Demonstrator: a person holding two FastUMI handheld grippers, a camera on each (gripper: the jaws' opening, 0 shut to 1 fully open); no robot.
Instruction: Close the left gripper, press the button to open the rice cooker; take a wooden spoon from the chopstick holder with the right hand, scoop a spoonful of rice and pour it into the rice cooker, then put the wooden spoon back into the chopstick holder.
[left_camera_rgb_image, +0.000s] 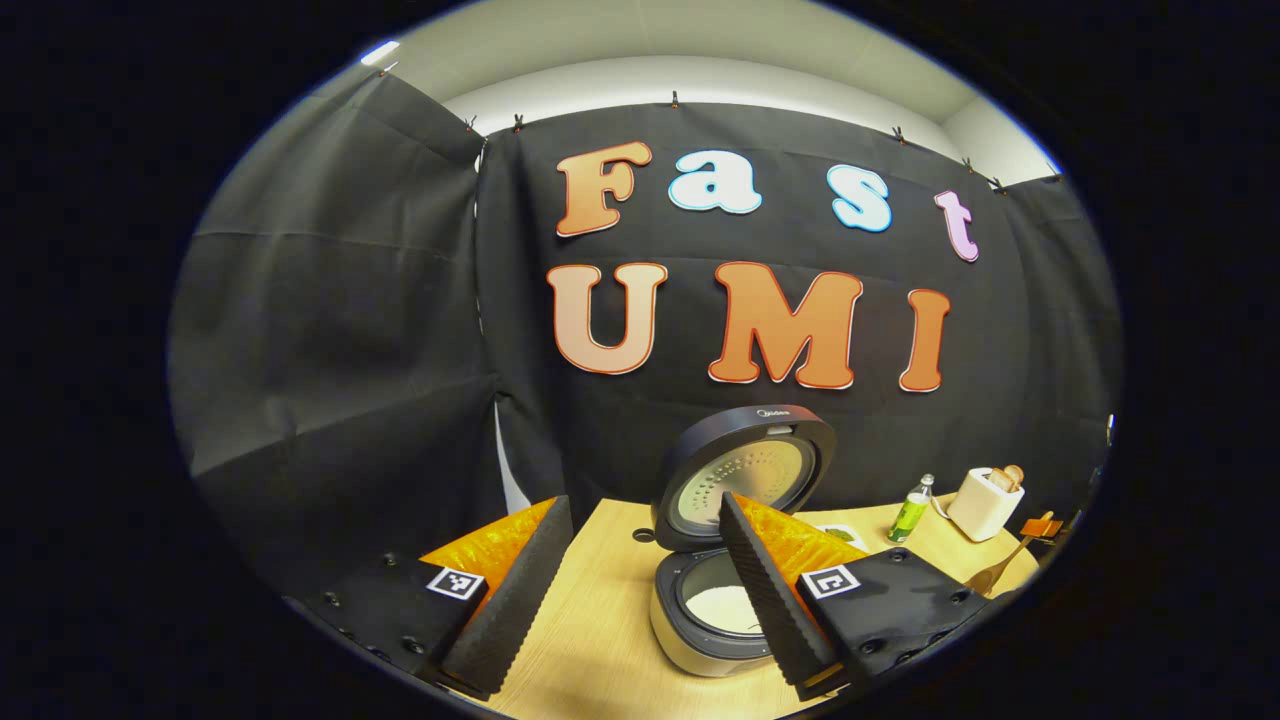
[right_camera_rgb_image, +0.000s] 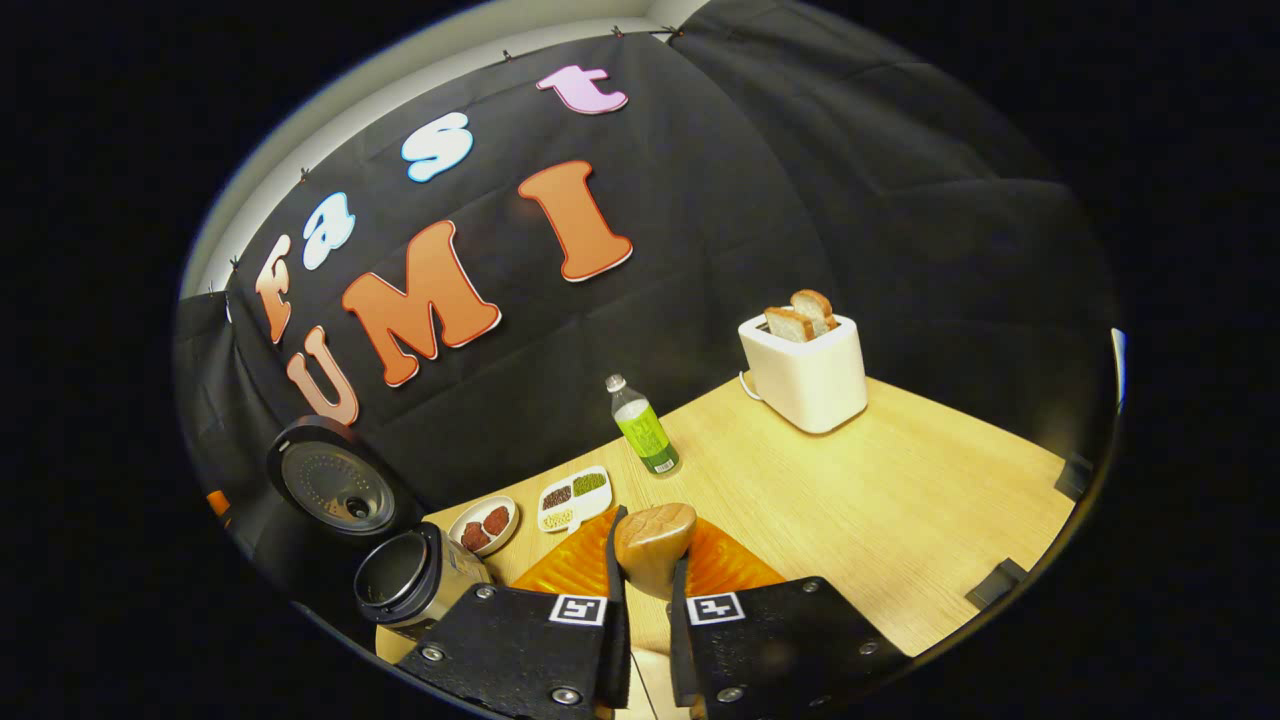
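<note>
In the left gripper view, the left gripper (left_camera_rgb_image: 640, 590) hangs above the near edge of the desk (left_camera_rgb_image: 600, 620) with its fingers spread wide and nothing between them. Just beyond it stands the rice cooker (left_camera_rgb_image: 715, 620), its lid (left_camera_rgb_image: 745, 475) swung up and back, so the button step looks done. White rice lies in the bottom of the inner pot (left_camera_rgb_image: 722, 606), which suggests that a spoonful has already been poured in, though I cannot be sure. Right of the rice cooker and farther back stand a green bottle (left_camera_rgb_image: 911, 510) and a toaster (left_camera_rgb_image: 985, 503). At the far right edge of the desk, a wooden spoon (left_camera_rgb_image: 1000, 570) shows with the other gripper (left_camera_rgb_image: 1042, 527) on its handle.

In the right gripper view, the right gripper (right_camera_rgb_image: 645, 590) is narrowed on the wooden spoon (right_camera_rgb_image: 655, 545), both fingers pressing its handle, the bowl pointing forward and upward. No rice is visible on the side of the bowl that shows. Left of the gripper is the open rice cooker (right_camera_rgb_image: 415, 580) with its raised lid (right_camera_rgb_image: 335, 482). Right of the rice cooker and behind it sit a small plate (right_camera_rgb_image: 485, 525) and a divided dish (right_camera_rgb_image: 573, 497), then the green bottle (right_camera_rgb_image: 645, 428) and the toaster (right_camera_rgb_image: 805, 372) with bread.

What seems left is returning the spoon to the chopstick holder.
</note>
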